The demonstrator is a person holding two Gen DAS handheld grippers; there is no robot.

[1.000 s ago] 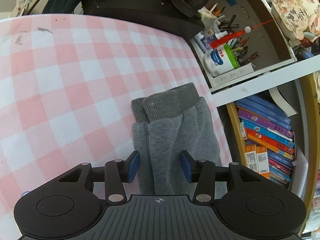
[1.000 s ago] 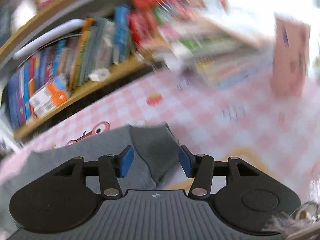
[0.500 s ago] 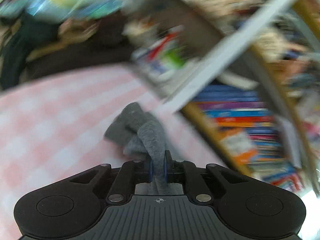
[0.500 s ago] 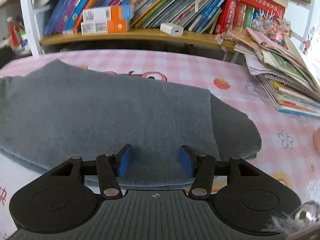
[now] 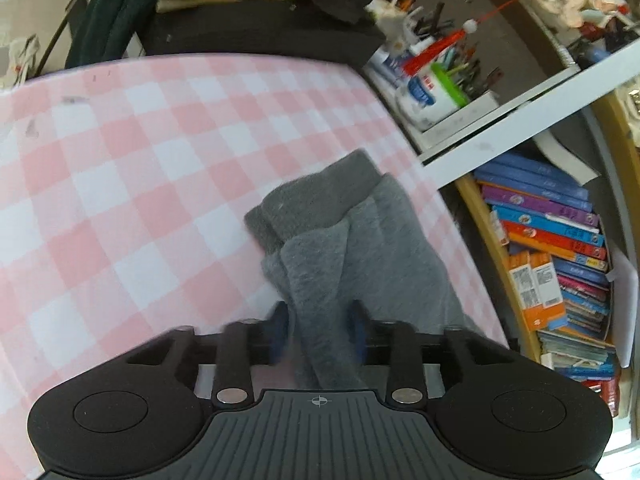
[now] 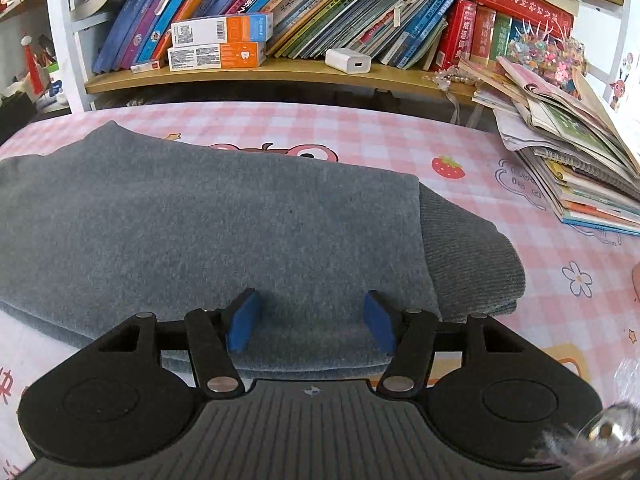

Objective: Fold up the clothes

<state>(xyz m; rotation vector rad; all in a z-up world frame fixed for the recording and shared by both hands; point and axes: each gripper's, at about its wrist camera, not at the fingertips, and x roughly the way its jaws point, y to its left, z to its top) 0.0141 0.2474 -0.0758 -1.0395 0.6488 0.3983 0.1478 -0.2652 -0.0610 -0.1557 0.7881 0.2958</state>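
Left gripper (image 5: pixel 318 334) jaws have just been opening; a raised fold of the gray sweatpants (image 5: pixel 352 248) stands between the blue pads (image 5: pixel 356 330) (pads are blurred, no clear pinch, so it reads as released). Right gripper (image 6: pixel 308 322) jaws have also just been opening and stand apart, pads over the flat gray cloth (image 6: pixel 200 232), nothing clamped. Sweatpants lie folded on the pink checked tablecloth (image 5: pixel 120 168); ribbed cuff end (image 6: pixel 464 256) sticks out to the right of the right gripper. Beyond the sweatpants, a wooden shelf of books (image 6: pixel 280 12) with orange boxes (image 6: pixel 218 46) and a white charger (image 6: pixel 348 62). Right of the sweatpants, a stack of magazines (image 6: pixel 568 152). Left view: a pen holder (image 5: pixel 436 88) sits beyond the tablecloth edge.
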